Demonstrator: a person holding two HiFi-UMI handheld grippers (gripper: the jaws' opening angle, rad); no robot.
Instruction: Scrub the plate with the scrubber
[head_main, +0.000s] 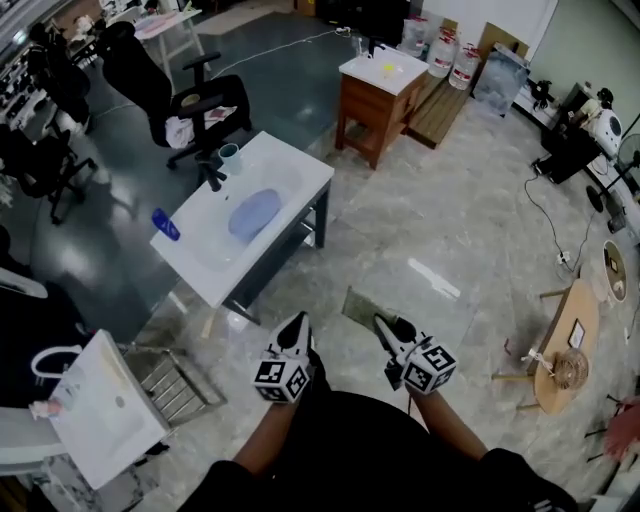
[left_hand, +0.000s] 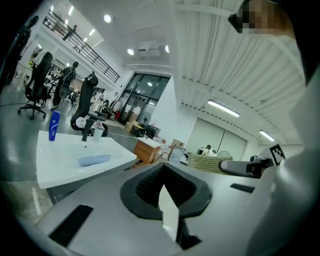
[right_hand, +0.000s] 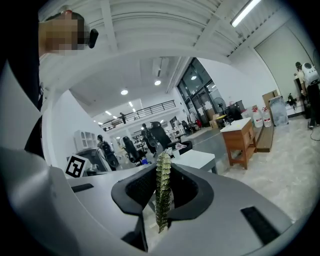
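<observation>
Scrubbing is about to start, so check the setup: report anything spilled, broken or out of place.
Nothing stands out. The blue plate lies flat in the basin of the white sink, and the scrubber is clamped edge-on in the jaws of the right gripper. No spill or damage shows.

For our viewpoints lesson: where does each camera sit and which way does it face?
Head view: on the person's head, steeply down; forearms, left gripper, right gripper show.
Left gripper view: on that gripper, toward the sink table; shut jaws show.
Right gripper view: on that gripper; jaws clamp the scrubber.
Shared: head and left gripper views show the plate.
</observation>
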